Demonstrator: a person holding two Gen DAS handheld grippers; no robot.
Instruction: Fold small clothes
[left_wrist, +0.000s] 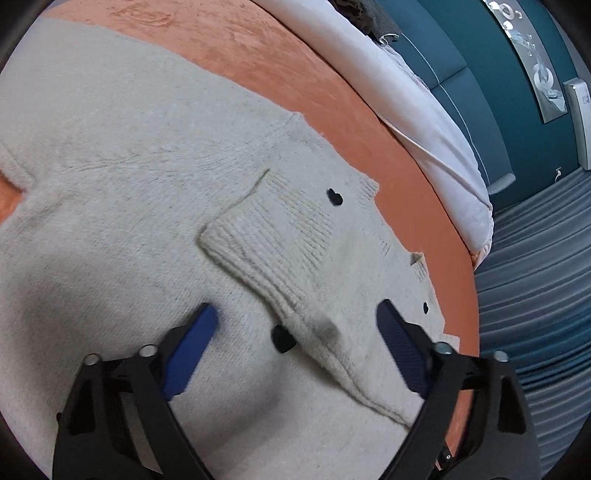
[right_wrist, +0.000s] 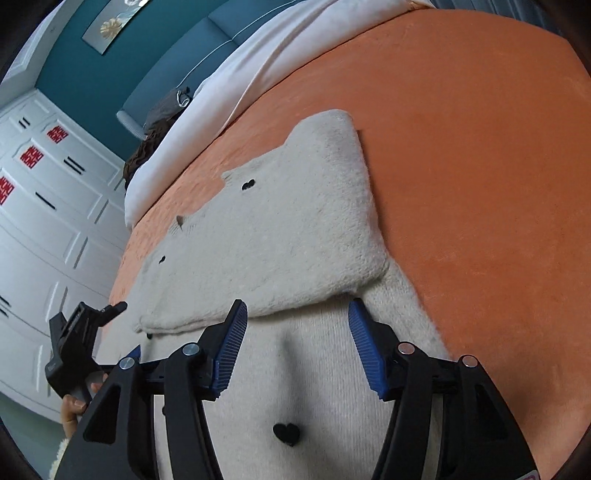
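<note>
- Cream knit cardigan lay flat on the orange bedspread and filled most of the left wrist view.
- 1 sleeve was folded across the body; I saw its ribbed cuff at frame centre, beside a black heart button.
- Left gripper, lower centre of its own view: released, blue pads apart above the knit, nothing pinched. A second heart button sat between the fingers.
- Right gripper, lower centre of its view: also released, pads apart over the sweater, no cloth between them.
- In the right wrist view, the folded panel occupied the middle, its lower edge just above the fingertips.
- A hand showed at the lower left edge of that view.
- White duvet lay along the upper left of that view.
</note>
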